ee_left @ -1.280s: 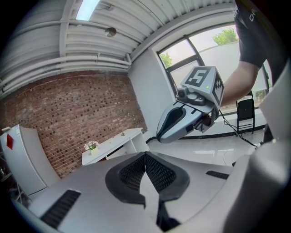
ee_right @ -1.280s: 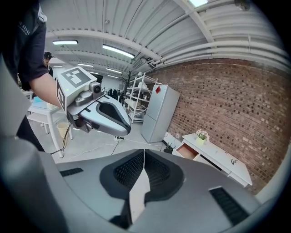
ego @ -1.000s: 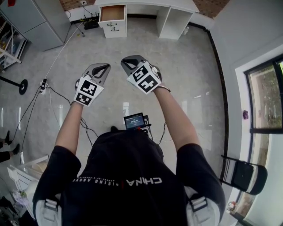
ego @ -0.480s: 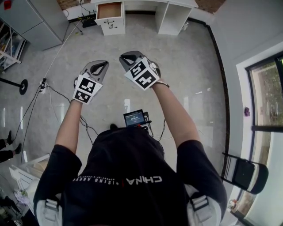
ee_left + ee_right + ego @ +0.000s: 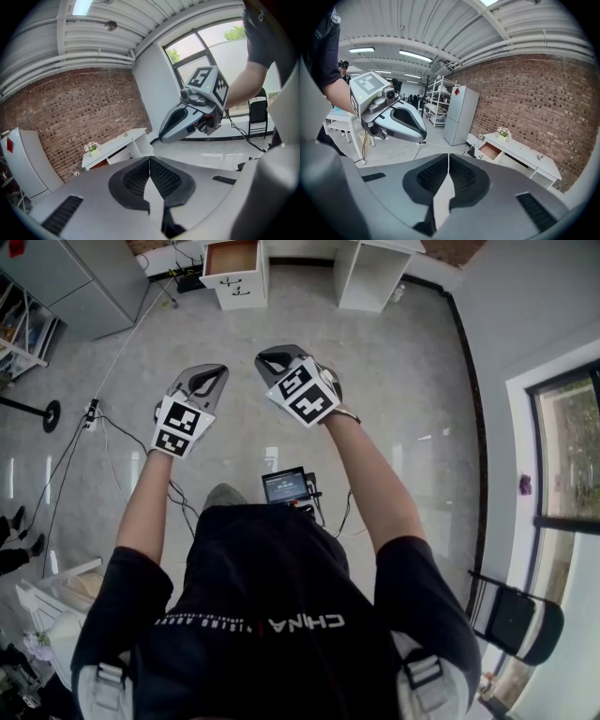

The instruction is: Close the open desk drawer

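The white desk [image 5: 375, 273] stands far ahead at the top of the head view. Its drawer unit [image 5: 234, 277] has the top drawer [image 5: 232, 257] pulled open, with a brown wooden inside. The right gripper view shows that open drawer [image 5: 490, 151] at the desk's left end. I hold both grippers at chest height over the floor, well short of the desk. The left gripper [image 5: 214, 371] is shut and empty. The right gripper [image 5: 265, 357] beside it is also shut and empty. In both gripper views the ribbed pads [image 5: 161, 176] [image 5: 433, 173] meet with nothing between them.
A grey cabinet [image 5: 89, 287] stands to the left of the desk. Cables [image 5: 103, 423] trail across the floor at the left. A small screen device [image 5: 286, 488] hangs at the person's waist. A folding chair [image 5: 516, 620] sits by the window at the right. Shelves and a tall grey cabinet [image 5: 461, 115] stand far off.
The desk and drawer have slid toward the top edge of the head view. Both grippers have risen slightly, and a foot now shows below them.
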`<action>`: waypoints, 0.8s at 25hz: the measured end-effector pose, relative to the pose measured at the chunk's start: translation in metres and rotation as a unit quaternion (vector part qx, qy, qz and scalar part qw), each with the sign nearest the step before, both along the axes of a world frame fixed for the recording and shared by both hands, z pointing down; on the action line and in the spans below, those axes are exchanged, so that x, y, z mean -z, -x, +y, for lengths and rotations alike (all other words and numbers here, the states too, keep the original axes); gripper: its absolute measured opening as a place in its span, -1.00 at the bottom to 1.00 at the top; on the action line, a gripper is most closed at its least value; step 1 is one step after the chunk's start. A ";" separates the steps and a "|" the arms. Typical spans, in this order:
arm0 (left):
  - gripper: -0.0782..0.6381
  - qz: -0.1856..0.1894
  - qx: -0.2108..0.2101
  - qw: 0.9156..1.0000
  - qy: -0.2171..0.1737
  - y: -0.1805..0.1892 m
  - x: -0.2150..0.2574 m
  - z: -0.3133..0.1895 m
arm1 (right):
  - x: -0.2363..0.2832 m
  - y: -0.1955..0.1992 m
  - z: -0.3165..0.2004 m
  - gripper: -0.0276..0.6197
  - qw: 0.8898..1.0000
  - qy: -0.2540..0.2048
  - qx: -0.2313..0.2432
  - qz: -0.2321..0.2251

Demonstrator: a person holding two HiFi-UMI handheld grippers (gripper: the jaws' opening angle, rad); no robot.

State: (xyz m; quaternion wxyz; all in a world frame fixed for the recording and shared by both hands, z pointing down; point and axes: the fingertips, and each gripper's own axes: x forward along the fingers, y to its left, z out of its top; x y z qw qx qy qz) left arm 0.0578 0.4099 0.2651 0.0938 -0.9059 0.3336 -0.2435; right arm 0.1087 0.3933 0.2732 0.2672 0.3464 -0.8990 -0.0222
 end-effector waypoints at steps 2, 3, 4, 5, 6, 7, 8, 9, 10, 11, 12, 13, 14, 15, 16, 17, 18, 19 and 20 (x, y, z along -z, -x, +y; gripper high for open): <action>-0.75 -0.002 0.002 1.000 0.002 -0.002 -0.003 -0.004 | -0.004 -0.002 -0.004 -0.87 1.000 0.003 0.002 0.000; -0.75 -0.004 0.003 1.000 0.003 -0.003 -0.004 -0.007 | -0.006 -0.003 -0.006 -0.87 1.000 0.005 0.003 0.000; -0.75 -0.005 0.003 1.000 0.004 -0.003 -0.005 -0.011 | -0.007 -0.003 -0.010 -0.87 1.000 0.006 0.004 0.000; -0.75 -0.005 0.004 1.000 0.004 -0.002 -0.007 -0.016 | -0.009 -0.002 -0.015 -0.87 1.000 0.007 0.004 -0.001; -0.75 -0.005 0.004 1.000 0.005 0.000 -0.008 -0.022 | -0.010 0.000 -0.022 -0.87 1.000 0.008 0.004 -0.002; -0.75 -0.004 0.005 1.000 0.005 0.002 -0.009 -0.030 | -0.012 0.001 -0.030 -0.87 1.000 0.010 0.004 -0.002; -0.75 -0.002 0.005 1.000 0.006 0.003 -0.011 -0.039 | -0.014 0.003 -0.039 -0.87 1.000 0.011 0.003 -0.001; -0.75 -0.001 0.006 1.000 0.007 0.005 -0.014 -0.049 | -0.017 0.005 -0.049 -0.87 1.000 0.013 0.003 -0.001; -0.75 0.001 0.005 1.000 0.010 0.006 -0.018 -0.060 | -0.021 0.006 -0.058 -0.87 1.000 0.016 0.002 0.001; -0.75 0.002 0.003 1.000 0.012 0.007 -0.024 -0.070 | -0.026 0.007 -0.068 -0.87 1.000 0.019 0.001 0.003; -0.75 0.002 0.000 1.000 0.015 0.010 -0.028 -0.082 | -0.030 0.010 -0.079 -0.87 1.000 0.022 0.001 0.005; -0.75 0.003 -0.002 1.000 0.017 0.013 -0.032 -0.096 | -0.035 0.014 -0.091 -0.87 1.000 0.024 0.001 0.008; -0.75 0.003 -0.004 1.000 0.018 0.018 -0.035 -0.112 | -0.038 0.020 -0.106 -0.87 1.000 0.026 0.001 0.010; -0.75 0.004 -0.007 1.000 0.020 0.023 -0.037 -0.130 | -0.040 0.025 -0.122 -0.87 1.000 0.027 0.002 0.013; -0.75 0.004 -0.012 1.000 0.021 0.028 -0.038 -0.148 | -0.041 0.030 -0.139 -0.87 1.000 0.028 0.000 0.014; -0.75 0.004 -0.017 1.000 0.023 0.032 -0.039 -0.166 | -0.041 0.035 -0.156 -0.87 0.999 0.030 -0.003 0.015; -0.75 0.004 -0.023 0.999 0.026 0.037 -0.039 -0.184 | -0.040 0.039 -0.173 -0.87 0.999 0.032 -0.009 0.014; -0.75 0.004 -0.030 0.999 0.029 0.042 -0.039 -0.202 | -0.039 0.045 -0.190 -0.87 0.999 0.034 -0.015 0.013; -0.75 0.004 -0.037 0.999 0.031 0.048 -0.039 -0.219 | -0.037 0.051 -0.208 -0.87 0.999 0.036 -0.021 0.014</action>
